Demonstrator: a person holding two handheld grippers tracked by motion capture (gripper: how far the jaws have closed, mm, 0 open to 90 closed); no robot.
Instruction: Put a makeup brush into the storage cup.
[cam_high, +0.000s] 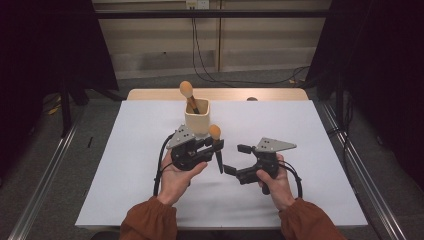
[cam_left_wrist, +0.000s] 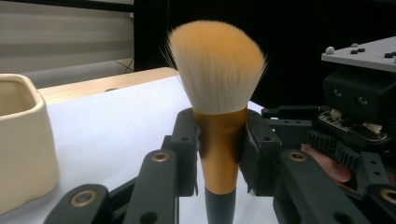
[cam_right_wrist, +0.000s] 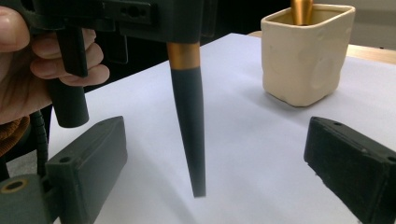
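Observation:
A makeup brush (cam_high: 215, 133) with a peach head, gold ferrule and dark tapered handle stands upright above the table. My left gripper (cam_high: 216, 143) is shut on its gold ferrule (cam_left_wrist: 219, 154), the bristles (cam_left_wrist: 217, 70) rising above the jaws. The dark handle (cam_right_wrist: 189, 126) hangs down between the widely parted jaws of my right gripper (cam_right_wrist: 217, 140), which touch nothing. In the high view the right gripper (cam_high: 236, 159) is open just right of the handle. A cream square cup (cam_high: 197, 120) stands behind, holding a second brush (cam_high: 186, 90).
A white sheet (cam_high: 300, 190) covers the table, with a wooden edge (cam_high: 150, 94) at the far side. The cup (cam_right_wrist: 303, 60) stands beyond the held brush, and beside my left gripper (cam_left_wrist: 23, 140). Cables lie on the floor behind, and dark curtains hang at both sides.

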